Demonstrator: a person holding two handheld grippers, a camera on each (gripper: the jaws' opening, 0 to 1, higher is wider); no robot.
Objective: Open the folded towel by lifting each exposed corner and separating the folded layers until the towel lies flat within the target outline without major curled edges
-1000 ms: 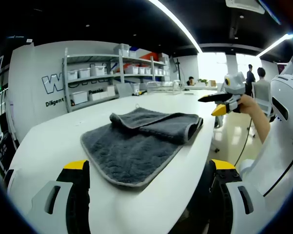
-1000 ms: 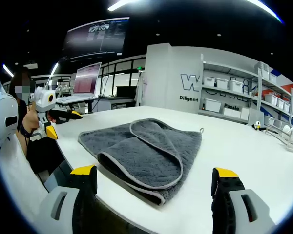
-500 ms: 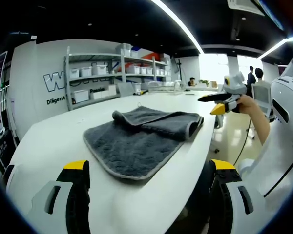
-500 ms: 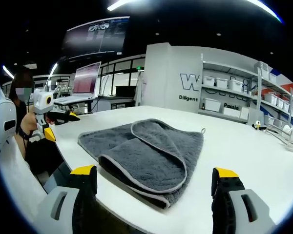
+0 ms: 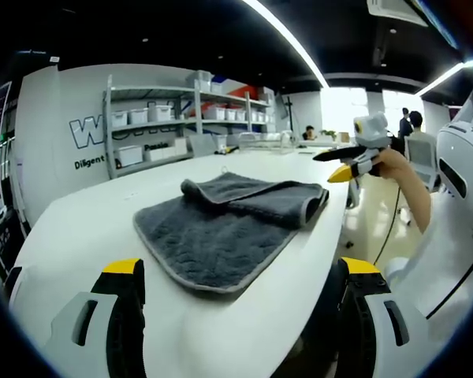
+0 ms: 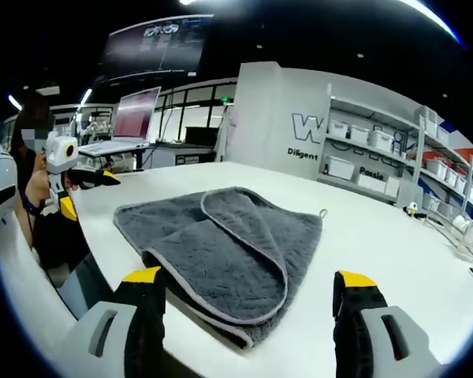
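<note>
A dark grey towel (image 5: 213, 232) with a pale hem lies on the white table (image 5: 79, 228), its far half folded over into a thicker doubled layer (image 5: 280, 201). From the other side, the towel (image 6: 213, 244) shows a curved flap (image 6: 244, 228) on top and a small loop (image 6: 322, 213) at its far corner. My left gripper (image 5: 239, 269) is open, short of the towel's near edge, with nothing between its jaws. My right gripper (image 6: 250, 277) is open too, at the towel's near hem. Each gripper appears in the other's view, hand-held off the table edge: right (image 5: 340, 163), left (image 6: 83, 179).
Metal shelves with white bins (image 5: 154, 118) stand behind the table, also seen as shelves (image 6: 363, 153). A white robot body (image 5: 467, 169) is close on the right. A wire rack (image 6: 467, 228) sits far right on the table. A monitor (image 6: 138, 114) and people (image 5: 416, 126) are farther off.
Both cameras have drifted slightly. The right gripper, seen from the left, has risen a little and moved toward the towel. The towel's folds look unchanged.
</note>
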